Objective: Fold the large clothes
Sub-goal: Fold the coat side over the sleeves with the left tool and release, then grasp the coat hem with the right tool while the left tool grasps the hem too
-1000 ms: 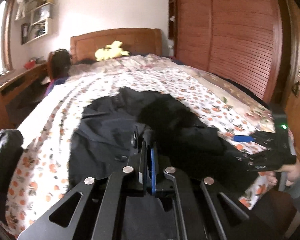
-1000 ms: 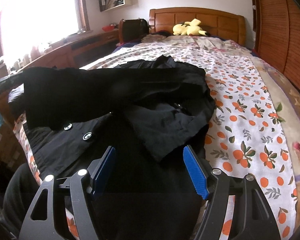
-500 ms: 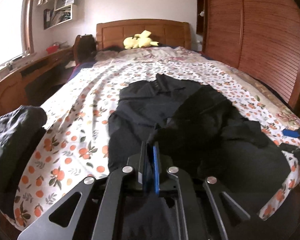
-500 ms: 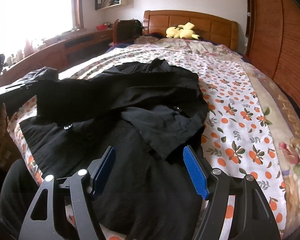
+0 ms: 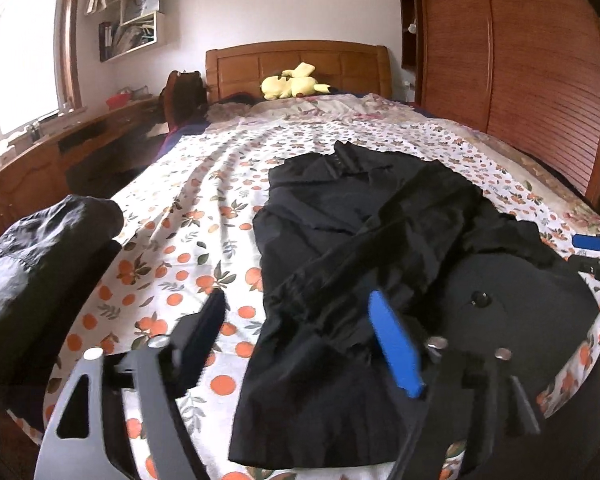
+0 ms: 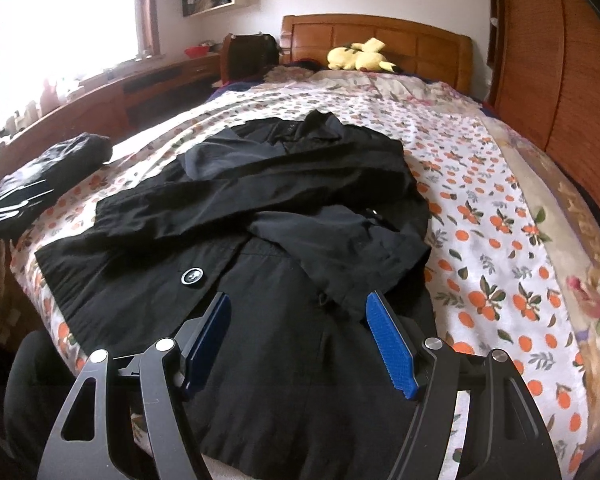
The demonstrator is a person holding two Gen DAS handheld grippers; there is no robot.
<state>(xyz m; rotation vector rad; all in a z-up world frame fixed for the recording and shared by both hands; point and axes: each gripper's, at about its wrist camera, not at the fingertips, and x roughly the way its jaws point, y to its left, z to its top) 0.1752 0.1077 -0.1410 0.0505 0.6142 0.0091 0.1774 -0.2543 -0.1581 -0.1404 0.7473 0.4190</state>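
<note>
Although both sleeves are already laid across the chest of the black coat, the folding is judged to be only partly done. The coat is spread lengthwise on the bed, collar toward the headboard and hem hanging slightly over the near edge. One sleeve is seen crossing from the right shoulder toward the left side, and the other sleeve is folded in over it; a button is visible on the lower front. The body itself is not yet doubled over, so at least one fold of hem toward collar appears to remain, and the crossed sleeves look rumpled and may need smoothing first. The left gripper is held wide open above the coat's left edge, with nothing between its fingers. The right gripper is likewise wide open over the lower part of the coat, and nothing is gripped by it. A second dark bundle lies at the left edge of the bed, and whether it is already folded cannot be told. A yellow plush rests by the headboard.
</note>
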